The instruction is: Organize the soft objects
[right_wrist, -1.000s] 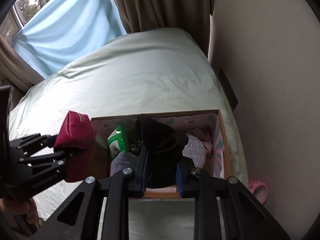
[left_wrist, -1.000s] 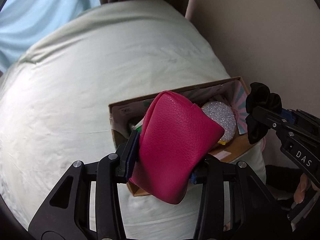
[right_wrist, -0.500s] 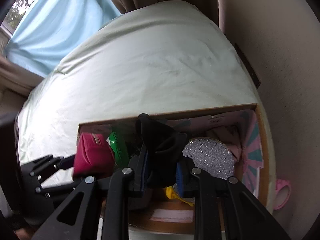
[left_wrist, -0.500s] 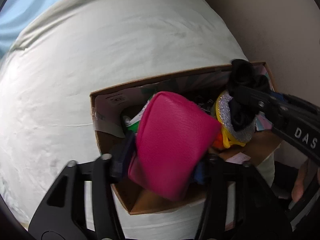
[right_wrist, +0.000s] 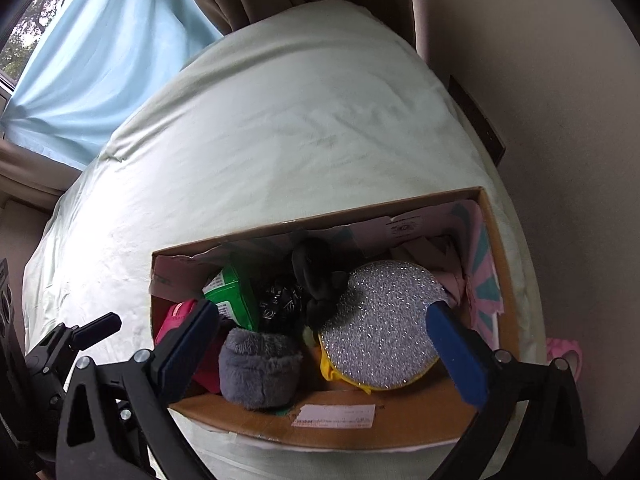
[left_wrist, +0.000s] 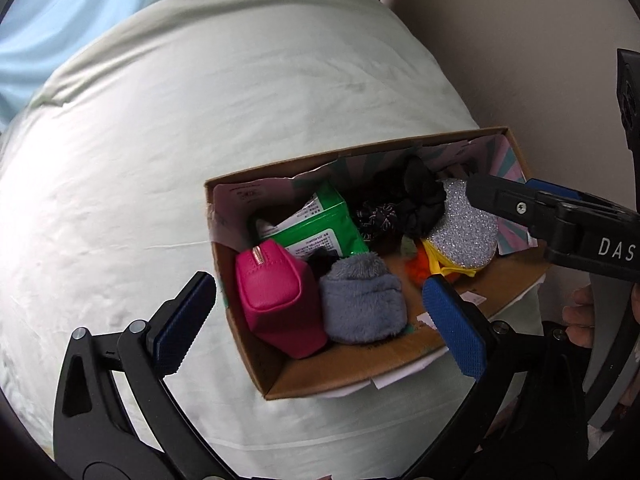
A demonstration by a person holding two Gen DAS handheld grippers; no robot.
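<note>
A cardboard box (left_wrist: pixel 344 372) (right_wrist: pixel 400 428) sits on the pale green bed. In it lie a pink pouch (left_wrist: pixel 276 300) (right_wrist: pixel 176 316), a grey fluffy item (left_wrist: pixel 360 300) (right_wrist: pixel 256 368), a green packet (left_wrist: pixel 320 228) (right_wrist: pixel 232 300), a black scrunchie (left_wrist: pixel 420 204) (right_wrist: pixel 316 276) and a silver glitter pad (left_wrist: pixel 464 228) (right_wrist: pixel 380 328). My left gripper (left_wrist: pixel 320 328) is open and empty above the box's near left end. My right gripper (right_wrist: pixel 324 348) is open and empty above the box; one of its fingers (left_wrist: pixel 504 200) shows in the left wrist view.
The bed sheet (left_wrist: pixel 200 120) stretches away behind the box. A beige wall (right_wrist: pixel 560 80) runs close along the right. Blue and brown curtains (right_wrist: pixel 100 60) hang at the far end. A pink object (right_wrist: pixel 564 352) lies beside the bed at right.
Both grippers opened. The pink pouch dropped from my left gripper into the box's left end, and the black scrunchie dropped from my right gripper into the box's back.
</note>
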